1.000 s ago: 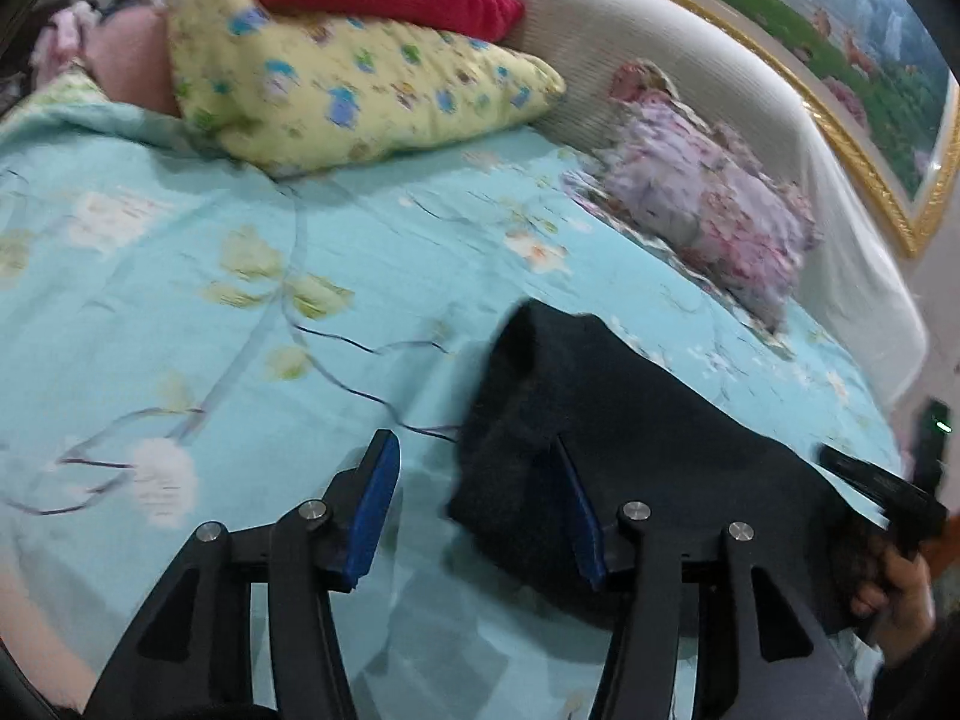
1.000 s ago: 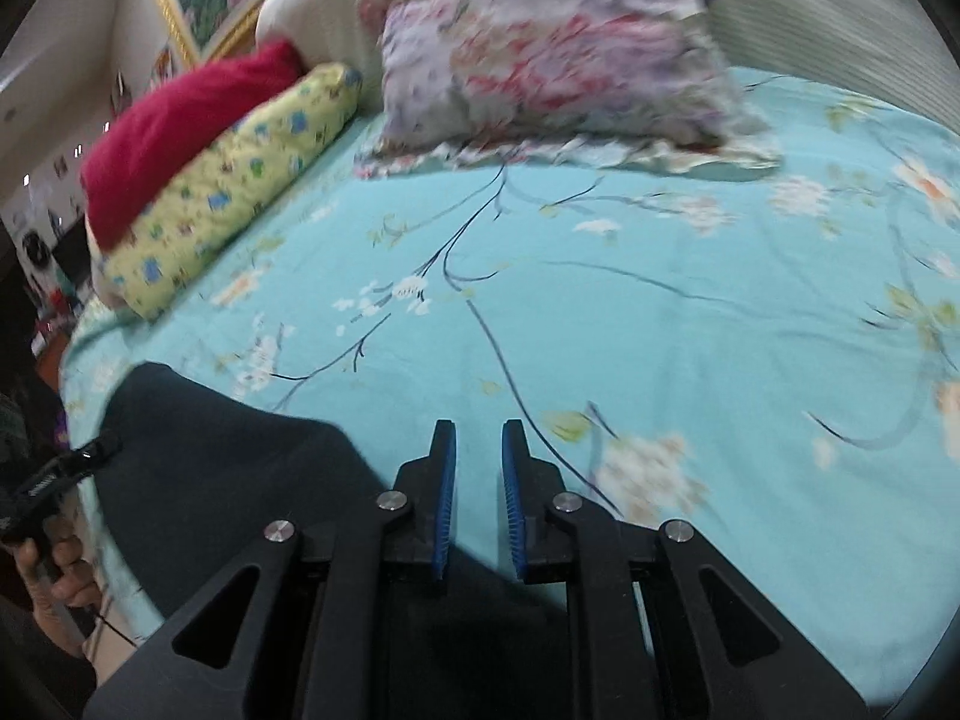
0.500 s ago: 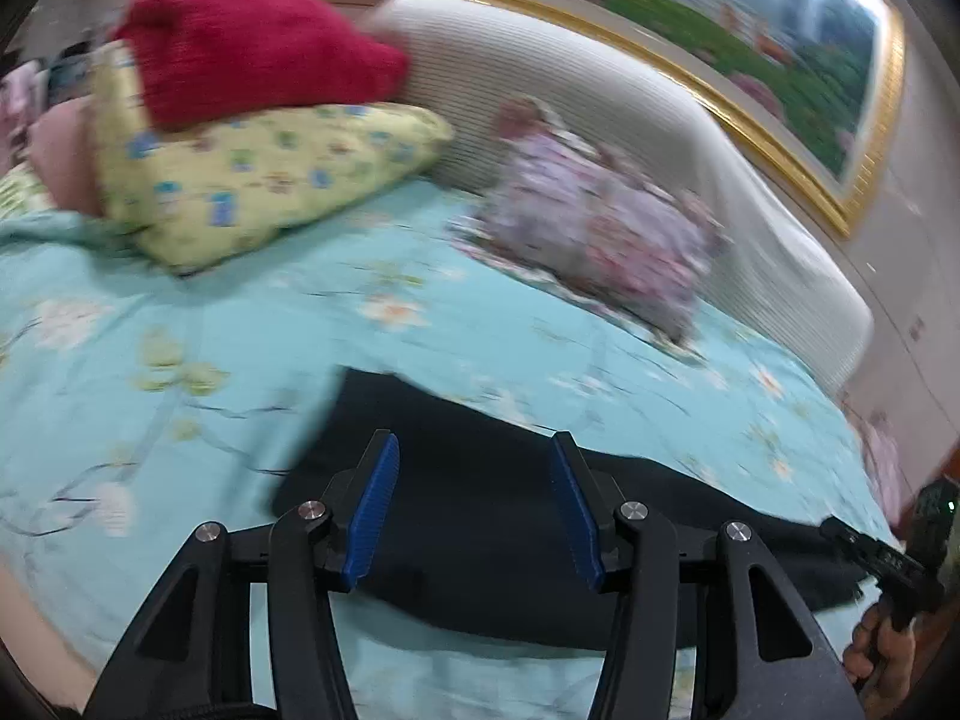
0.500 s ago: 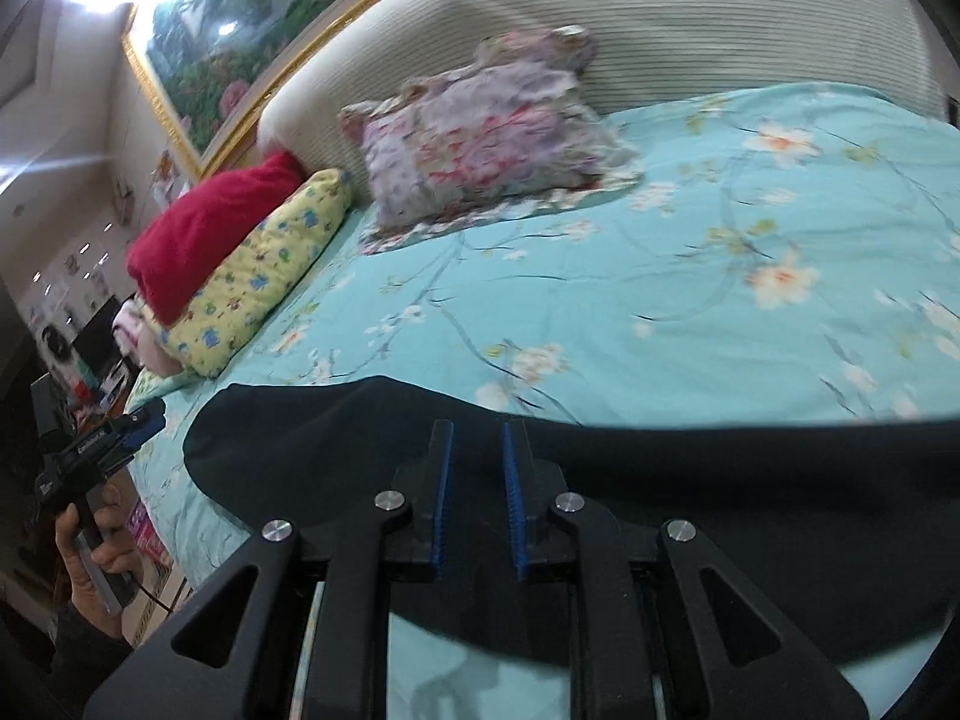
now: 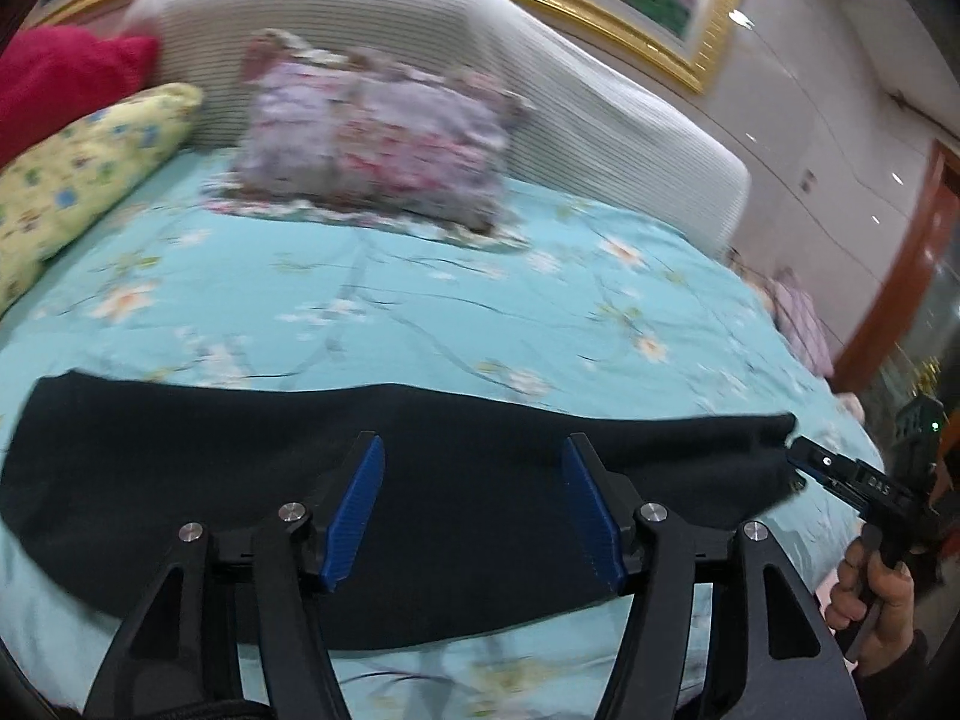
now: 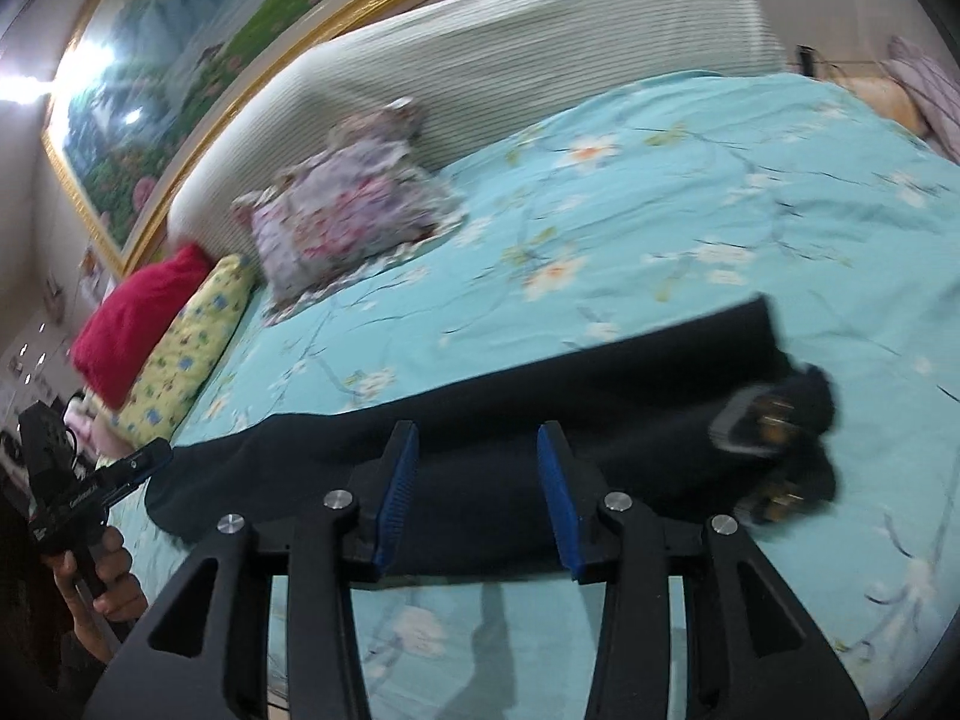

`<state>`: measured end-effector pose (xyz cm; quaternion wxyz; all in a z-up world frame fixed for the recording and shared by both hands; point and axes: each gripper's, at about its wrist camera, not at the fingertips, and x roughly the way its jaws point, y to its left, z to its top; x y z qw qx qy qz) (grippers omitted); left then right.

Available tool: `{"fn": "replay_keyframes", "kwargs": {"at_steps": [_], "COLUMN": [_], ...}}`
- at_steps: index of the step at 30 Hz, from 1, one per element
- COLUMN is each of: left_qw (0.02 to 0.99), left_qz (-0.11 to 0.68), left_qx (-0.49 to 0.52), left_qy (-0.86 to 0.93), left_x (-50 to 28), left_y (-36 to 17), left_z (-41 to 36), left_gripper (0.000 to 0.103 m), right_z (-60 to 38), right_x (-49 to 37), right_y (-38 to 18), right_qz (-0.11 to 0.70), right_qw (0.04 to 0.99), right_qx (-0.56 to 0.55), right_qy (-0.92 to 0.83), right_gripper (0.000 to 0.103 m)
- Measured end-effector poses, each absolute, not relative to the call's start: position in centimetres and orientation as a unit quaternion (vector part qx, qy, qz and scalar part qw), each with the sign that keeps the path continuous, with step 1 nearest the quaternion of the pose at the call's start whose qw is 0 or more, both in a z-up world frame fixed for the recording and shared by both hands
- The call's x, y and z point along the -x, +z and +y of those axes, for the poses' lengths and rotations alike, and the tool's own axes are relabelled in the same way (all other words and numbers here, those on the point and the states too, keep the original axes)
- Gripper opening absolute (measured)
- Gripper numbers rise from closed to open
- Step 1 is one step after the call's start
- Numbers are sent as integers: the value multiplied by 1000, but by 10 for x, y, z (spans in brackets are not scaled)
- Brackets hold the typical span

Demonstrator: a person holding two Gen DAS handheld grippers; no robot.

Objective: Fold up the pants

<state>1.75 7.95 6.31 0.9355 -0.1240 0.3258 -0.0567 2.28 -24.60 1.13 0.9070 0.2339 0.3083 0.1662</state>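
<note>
Black pants [image 5: 252,456] lie as a long folded strip across the near part of the turquoise floral bedspread [image 5: 420,300]. In the right wrist view the pants [image 6: 540,414] end at the right in a bunched waistband with a label and metal buttons [image 6: 771,420]. My left gripper [image 5: 474,504] is open and empty, hovering over the middle of the strip. My right gripper [image 6: 477,486] is open and empty above the pants' near edge. The right gripper also shows in the left wrist view [image 5: 852,474], at the strip's right end.
A floral pillow [image 5: 378,138], a yellow patterned pillow [image 5: 78,174] and a red cushion [image 5: 54,84] lie by the white headboard [image 5: 540,78]. A gold-framed painting [image 6: 180,78] hangs above. The bed's near edge is just under both grippers.
The pants went from a bunched heap to a long flat strip. My right gripper opened from shut and let go of the fabric. Both grippers pulled back toward the bed's near edge.
</note>
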Motion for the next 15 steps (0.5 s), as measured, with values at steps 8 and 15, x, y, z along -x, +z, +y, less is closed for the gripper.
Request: {"fn": "replay_keyframes", "kwargs": {"at_steps": [8, 15], "left_qw": [924, 912], "left_qz": [353, 370], "left_qx": [68, 19], "left_qy": [-130, -179], "left_x": [-51, -83], "left_y": [64, 63], "left_z": [4, -58], "left_gripper": [67, 67], "right_z": [-285, -297], "right_x": [-12, -13], "right_y": [-2, -4], "right_qz": [296, 287], "right_qw": [904, 908], "right_qx": [-275, -278], "right_qy": [138, 127], "right_gripper": [43, 43]}}
